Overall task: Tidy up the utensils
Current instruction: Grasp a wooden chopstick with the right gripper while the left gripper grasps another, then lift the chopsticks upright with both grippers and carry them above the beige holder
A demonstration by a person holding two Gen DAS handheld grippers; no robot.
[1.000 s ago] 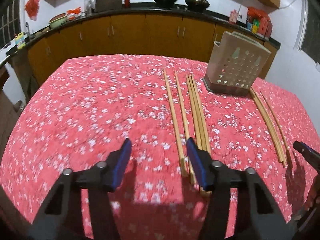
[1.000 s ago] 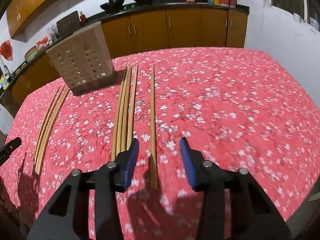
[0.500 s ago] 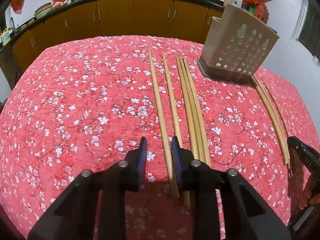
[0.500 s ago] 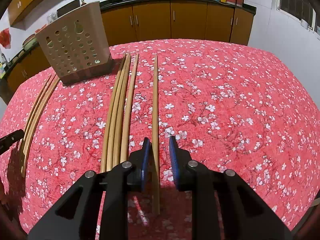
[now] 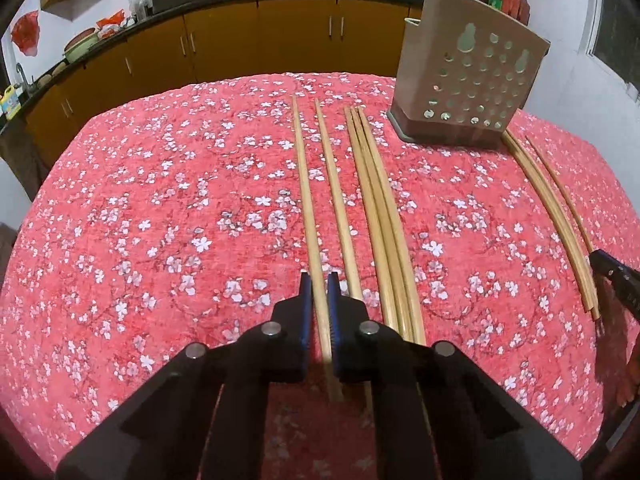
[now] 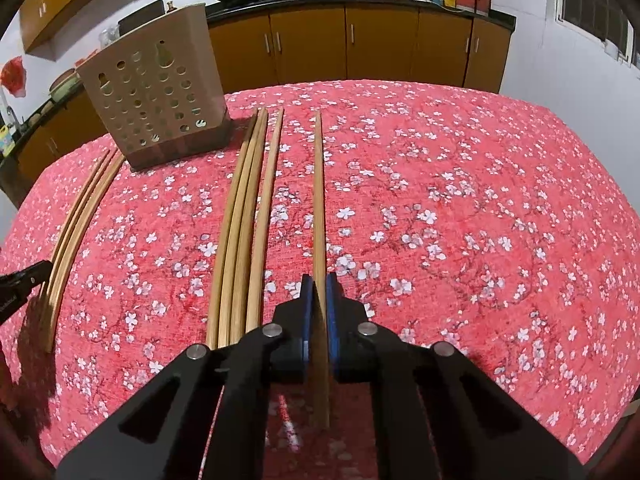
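Note:
Several long wooden chopsticks lie side by side on a red flowered tablecloth [image 5: 160, 220]. My left gripper [image 5: 319, 284] is shut on the leftmost chopstick [image 5: 306, 200] near its close end. My right gripper [image 6: 319, 284] is shut on the rightmost chopstick [image 6: 318, 200] of the group in its view. A single chopstick [image 5: 336, 200] and a bundle of three [image 5: 378, 208] lie right of the left gripper. A beige perforated utensil holder [image 5: 468, 76] stands upright at the back; it also shows in the right wrist view [image 6: 156, 92].
More chopsticks [image 5: 548, 216] lie right of the holder, and show at the left in the right wrist view [image 6: 76, 232]. A black tool tip [image 5: 616, 276] pokes in at the right edge. Orange cabinets [image 5: 280, 40] and a cluttered counter stand behind the table.
Both grippers moved forward and down and closed: the left on the leftmost chopstick, the right on its rightmost one. They were wide open a second ago.

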